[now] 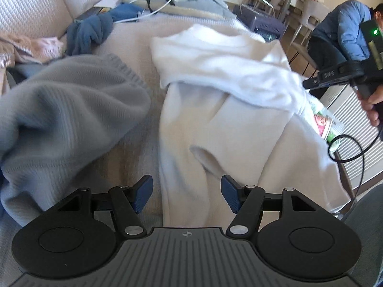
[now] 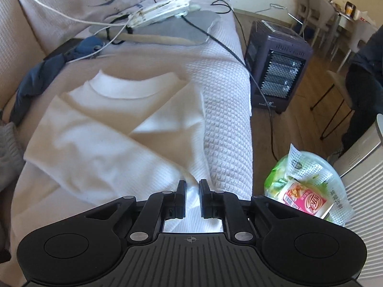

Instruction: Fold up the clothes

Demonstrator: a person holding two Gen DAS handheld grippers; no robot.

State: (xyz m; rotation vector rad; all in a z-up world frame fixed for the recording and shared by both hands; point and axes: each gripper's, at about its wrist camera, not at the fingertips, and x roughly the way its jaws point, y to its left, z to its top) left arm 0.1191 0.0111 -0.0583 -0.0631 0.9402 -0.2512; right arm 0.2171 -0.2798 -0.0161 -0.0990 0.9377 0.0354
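A white sweater (image 2: 107,129) lies flat on the cream-covered sofa seat (image 2: 225,110), collar at the far end, one sleeve folded across its body. My right gripper (image 2: 192,191) is at the near right edge of the sweater, jaws nearly together, with a fold of the white sleeve filling the narrow gap. In the left wrist view the white sweater (image 1: 215,55) rises towards the right gripper (image 1: 307,83) at the right edge. My left gripper (image 1: 186,189) hangs open above the sweater's near part and holds nothing. A grey knit sweater (image 1: 67,110) lies bunched to its left.
A dark blue garment (image 1: 88,33) lies near the sofa back. A power strip with cables (image 2: 158,9) sits on a grey pad at the far end. On the floor to the right stand a heater (image 2: 277,71), snack packets (image 2: 306,191) and a white ribbed appliance (image 2: 363,179). A person in a blue jacket (image 1: 344,31) sits beyond.
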